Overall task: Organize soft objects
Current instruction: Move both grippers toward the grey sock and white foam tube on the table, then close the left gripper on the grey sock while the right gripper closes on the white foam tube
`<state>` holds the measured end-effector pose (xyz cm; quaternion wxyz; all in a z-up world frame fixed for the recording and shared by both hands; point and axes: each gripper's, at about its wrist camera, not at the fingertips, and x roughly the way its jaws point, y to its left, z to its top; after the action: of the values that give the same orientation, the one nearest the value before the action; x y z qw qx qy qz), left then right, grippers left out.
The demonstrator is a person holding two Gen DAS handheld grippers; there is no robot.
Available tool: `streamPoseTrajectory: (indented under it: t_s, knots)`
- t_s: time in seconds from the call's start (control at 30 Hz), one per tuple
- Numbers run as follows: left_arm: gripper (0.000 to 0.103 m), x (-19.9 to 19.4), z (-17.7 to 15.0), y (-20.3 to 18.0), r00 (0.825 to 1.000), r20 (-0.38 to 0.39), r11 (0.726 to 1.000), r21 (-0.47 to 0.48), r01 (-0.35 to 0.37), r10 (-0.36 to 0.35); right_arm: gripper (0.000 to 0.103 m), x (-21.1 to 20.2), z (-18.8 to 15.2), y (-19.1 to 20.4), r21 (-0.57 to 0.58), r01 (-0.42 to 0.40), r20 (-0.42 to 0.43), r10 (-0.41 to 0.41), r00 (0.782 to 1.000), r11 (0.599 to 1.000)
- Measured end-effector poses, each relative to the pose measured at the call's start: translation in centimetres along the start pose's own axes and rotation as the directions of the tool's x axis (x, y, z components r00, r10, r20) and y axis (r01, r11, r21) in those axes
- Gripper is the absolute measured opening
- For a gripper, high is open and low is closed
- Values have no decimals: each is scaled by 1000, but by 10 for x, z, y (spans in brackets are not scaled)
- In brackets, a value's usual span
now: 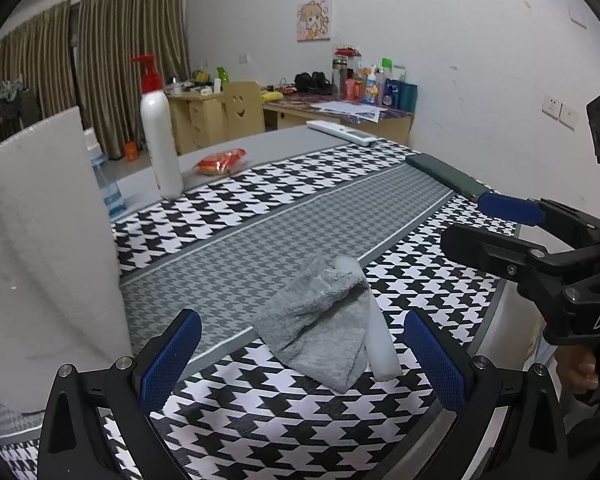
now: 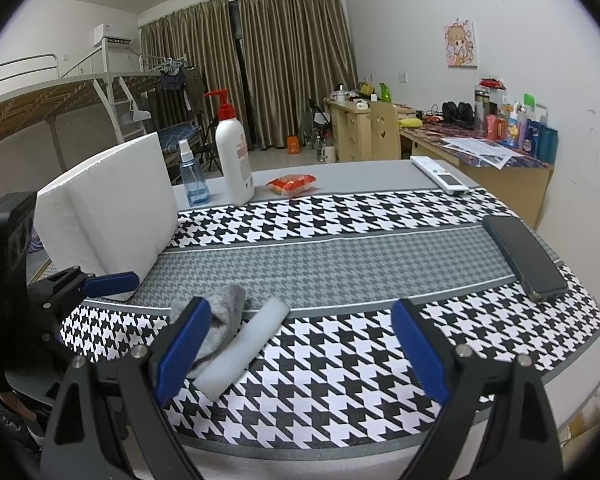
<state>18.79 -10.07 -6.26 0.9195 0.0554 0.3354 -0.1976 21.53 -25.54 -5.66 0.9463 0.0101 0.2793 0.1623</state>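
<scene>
Houndstooth table runner (image 2: 340, 216) covers the tabletop; grey sock (image 1: 320, 332) lies on it, touching a white foam roll (image 1: 374, 320). Left gripper (image 1: 304, 356) spread wide, sock between its fingers, untouched. Right gripper (image 2: 300, 348) also apart, empty. Only the right wrist view shows the blue spray bottle (image 2: 194, 178) unobstructed beside the lotion pump bottle (image 2: 233, 156); foam block (image 1: 40, 260) crowds the left view.

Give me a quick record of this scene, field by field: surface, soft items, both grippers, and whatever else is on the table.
surface: table with houndstooth mat
soft items: gray sock lying against a white foam cylinder, touching
left gripper: open, empty, sock and cylinder between its fingers' line
right gripper: open, empty, cylinder just inside its left finger
other items: white foam block, pump bottle, blue spray bottle, red snack packet, remote, black phone
</scene>
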Motion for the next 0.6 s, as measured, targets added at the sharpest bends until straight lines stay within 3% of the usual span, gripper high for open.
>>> streamPoseTrajectory:
  t_s: [0.6]
  knots:
    - [71, 24, 2, 1, 995, -83, 999, -2, 45, -45, 94, 14, -5, -3, 18, -27, -43, 28, 999, 999]
